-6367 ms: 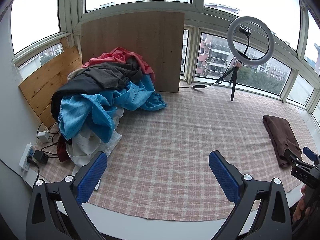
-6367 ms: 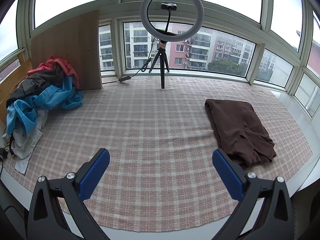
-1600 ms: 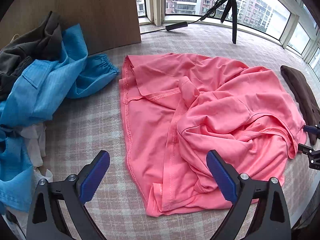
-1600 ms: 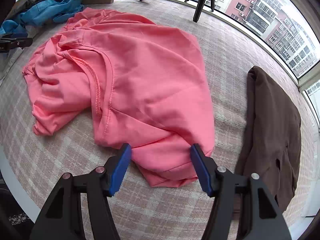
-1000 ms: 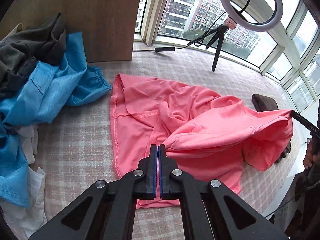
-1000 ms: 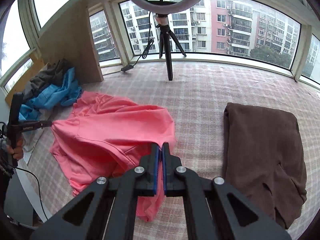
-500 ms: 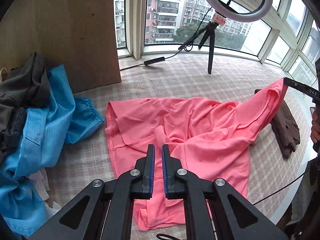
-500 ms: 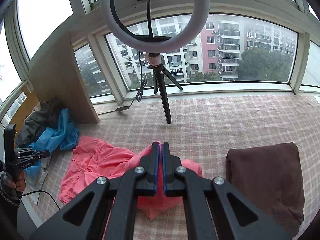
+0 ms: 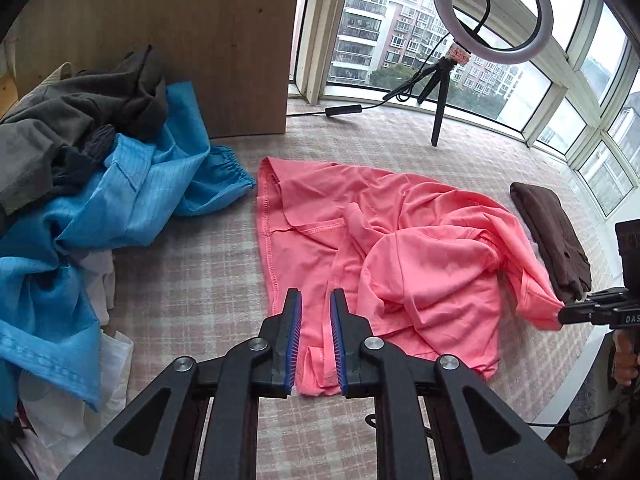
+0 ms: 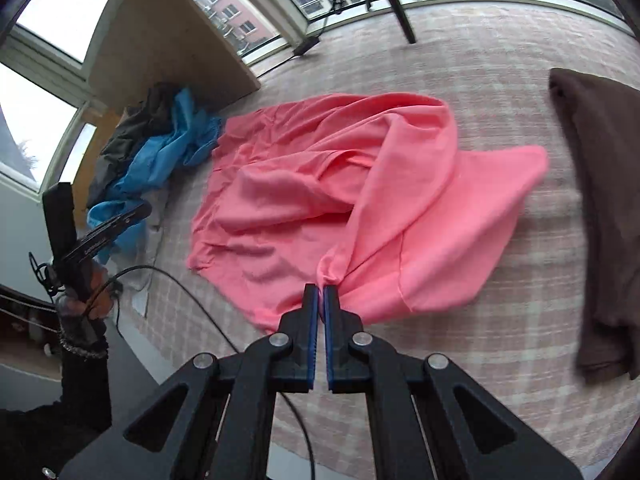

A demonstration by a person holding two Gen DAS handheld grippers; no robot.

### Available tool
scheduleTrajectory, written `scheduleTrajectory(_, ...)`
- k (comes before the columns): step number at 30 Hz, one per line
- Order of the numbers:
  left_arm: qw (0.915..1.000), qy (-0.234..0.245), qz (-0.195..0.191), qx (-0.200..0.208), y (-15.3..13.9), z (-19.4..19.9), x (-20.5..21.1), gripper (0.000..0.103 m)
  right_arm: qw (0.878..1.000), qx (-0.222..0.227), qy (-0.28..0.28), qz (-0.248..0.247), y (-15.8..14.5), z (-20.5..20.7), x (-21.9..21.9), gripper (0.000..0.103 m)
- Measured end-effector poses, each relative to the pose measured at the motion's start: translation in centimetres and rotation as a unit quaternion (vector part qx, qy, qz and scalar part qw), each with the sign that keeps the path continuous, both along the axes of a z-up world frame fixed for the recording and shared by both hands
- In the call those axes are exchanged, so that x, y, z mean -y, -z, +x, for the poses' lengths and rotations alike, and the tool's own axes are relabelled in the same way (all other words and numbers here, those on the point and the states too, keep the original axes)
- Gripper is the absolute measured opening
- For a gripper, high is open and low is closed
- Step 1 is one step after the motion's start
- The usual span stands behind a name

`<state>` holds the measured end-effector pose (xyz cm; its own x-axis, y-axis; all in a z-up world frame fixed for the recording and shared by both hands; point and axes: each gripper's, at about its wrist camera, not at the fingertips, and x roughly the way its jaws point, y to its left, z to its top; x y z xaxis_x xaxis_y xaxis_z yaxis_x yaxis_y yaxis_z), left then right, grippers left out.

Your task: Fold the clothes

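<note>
Fabric of the pink shirt [image 9: 404, 240] lies rumpled on the checked cloth [image 9: 192, 280], between the blue pile [image 9: 120, 200] and the brown garment [image 9: 552, 240]. My right gripper [image 10: 321, 300] pinches its corner; my left gripper [image 9: 315, 316] hangs slightly parted over its near hem.

Black fingers [image 9: 294, 344] — blue pads, silver screws
</note>
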<state>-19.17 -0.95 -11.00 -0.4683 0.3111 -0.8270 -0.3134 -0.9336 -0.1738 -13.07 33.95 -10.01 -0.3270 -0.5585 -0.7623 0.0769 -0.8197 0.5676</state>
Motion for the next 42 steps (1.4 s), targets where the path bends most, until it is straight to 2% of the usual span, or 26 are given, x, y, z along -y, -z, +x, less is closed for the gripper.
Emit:
scheduleTrajectory(3,0.9996,-0.027,0.005,-0.011,-0.8,1.6,2.8,0.014,0.993,-0.038,-0.082,-0.073,-3.2,-0.6,8.0,0.003)
scheduleTrajectory(5,0.9985,-0.050,-0.004,-0.022,-1.4,3.1,5.4,0.016,0.980,-0.067,-0.132,-0.129,-5.7,-1.2,13.2,0.003)
scheduleTrajectory(8,0.9957,-0.089,-0.014,-0.021,-1.7,5.4,9.2,0.024,0.968,-0.050,-0.213,-0.125,-6.8,-2.0,19.3,0.006)
scheduleTrajectory(10,0.9952,-0.097,-0.014,-0.011,-1.2,6.8,10.6,0.024,0.961,-0.037,-0.254,-0.106,-7.0,-2.2,21.7,0.020)
scheduleTrajectory(12,0.9958,-0.089,-0.020,-0.002,-0.3,7.7,10.6,0.027,0.963,-0.035,-0.259,-0.068,-6.7,-2.2,20.4,0.024)
scheduleTrajectory(13,0.9962,-0.084,-0.023,0.004,0.3,8.1,10.3,0.029,0.966,-0.040,-0.252,-0.050,-6.6,-2.5,19.1,0.030)
scheduleTrajectory(15,0.9970,-0.073,-0.017,0.020,1.8,8.5,9.3,0.042,0.975,-0.055,-0.213,0.006,-6.2,-4.5,16.3,0.041)
scheduleTrajectory(18,0.9966,-0.060,-0.037,0.042,4.2,8.4,7.4,0.048,0.979,-0.082,-0.161,0.099,-5.4,-8.7,12.9,0.043)
scheduleTrajectory(21,0.9934,-0.064,-0.071,0.064,6.5,7.7,6.2,0.048,0.973,-0.077,-0.142,0.168,-3.5,-13.6,11.7,0.044)
scheduleTrajectory(24,0.9903,-0.078,-0.083,0.080,8.0,6.9,5.8,0.048,0.972,-0.053,-0.130,0.188,-1.2,-18.3,11.1,0.048)
scheduleTrajectory(26,0.9898,-0.078,-0.084,0.085,8.6,6.7,5.2,0.048,0.975,-0.041,-0.123,0.183,0.3,-21.3,11.3,0.049)
scheduleTrajectory(30,0.9893,-0.071,-0.091,0.089,9.6,6.6,4.0,0.045,0.973,-0.006,-0.108,0.202,4.2,-26.0,12.7,0.058)
scheduleTrajectory(31,0.9891,-0.069,-0.093,0.091,9.8,6.7,3.7,0.042,0.972,0.004,-0.104,0.210,5.3,-26.8,13.0,0.057)
scheduleTrajectory(33,0.9902,-0.064,-0.079,0.095,10.2,6.7,3.3,0.017,0.971,0.017,-0.103,0.213,7.1,-27.5,13.2,0.057)
scheduleTrajectory(35,0.9904,-0.065,-0.069,0.101,10.4,6.7,3.2,0.005,0.973,0.022,-0.103,0.207,7.9,-27.3,13.1,0.034)
scheduleTrajectory(36,0.9906,-0.067,-0.066,0.100,10.4,6.7,3.3,0.004,0.973,0.018,-0.101,0.207,7.9,-26.9,12.7,0.014)
scheduleTrajectory(39,0.9927,-0.063,-0.063,0.081,9.4,7.0,4.2,0.003,0.978,-0.017,-0.078,0.193,5.5,-24.4,10.1,0.009)
scheduleTrajectory(42,0.9942,-0.064,-0.059,0.064,8.0,7.0,5.3,0.003,0.984,-0.053,-0.024,0.170,1.7,-19.9,5.0,0.008)
